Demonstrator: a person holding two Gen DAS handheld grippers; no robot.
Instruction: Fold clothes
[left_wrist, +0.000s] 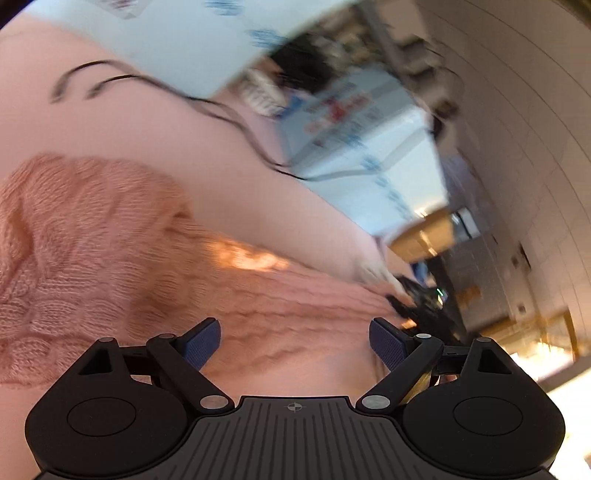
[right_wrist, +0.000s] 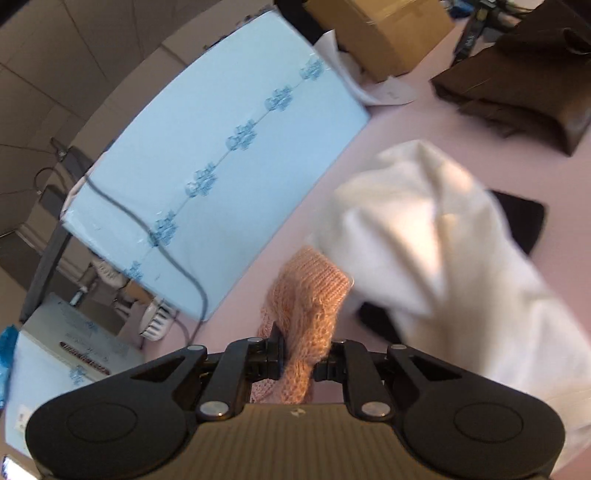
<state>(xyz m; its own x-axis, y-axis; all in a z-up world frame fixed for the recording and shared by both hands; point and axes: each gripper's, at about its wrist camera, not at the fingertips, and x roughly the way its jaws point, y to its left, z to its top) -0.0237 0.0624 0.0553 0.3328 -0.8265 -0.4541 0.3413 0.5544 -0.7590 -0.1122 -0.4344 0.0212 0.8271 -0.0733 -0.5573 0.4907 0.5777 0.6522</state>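
- Left wrist view: the left gripper (left_wrist: 294, 345) has its two blue-padded fingers (left_wrist: 201, 343) spread wide apart with nothing between them, poised over one pink cable-knit sweater (left_wrist: 110, 251).
- That sweater lies rumpled across a pale pink table (left_wrist: 155, 125), its knit fuzzy and ribbed; the frame is motion-blurred.
- Past the knit, at its right edge, the other tool appears as a dark blurred shape whose details cannot be made out.
- Farther on, one thin black cable (left_wrist: 221, 110) snakes over the table toward pale blue boxes (left_wrist: 369, 147), two of which can be counted here.
- Right wrist view: the right gripper (right_wrist: 298, 360) is clamped on a bunched fold of the pink cable-knit sweater, which rises as a soft lump between the closed fingers.
- Just right of it, one white garment (right_wrist: 436, 236) lies heaped, smooth-looking, partly covering a flat black object (right_wrist: 524, 218).
- Left of the sweater, one large pale blue box (right_wrist: 221, 140) with a taped seam and blue printed marks sits on the table, the black cable draped across it.
- Farthest away stand one brown cardboard box (right_wrist: 384, 33) and one folded dark brown garment (right_wrist: 517, 85).
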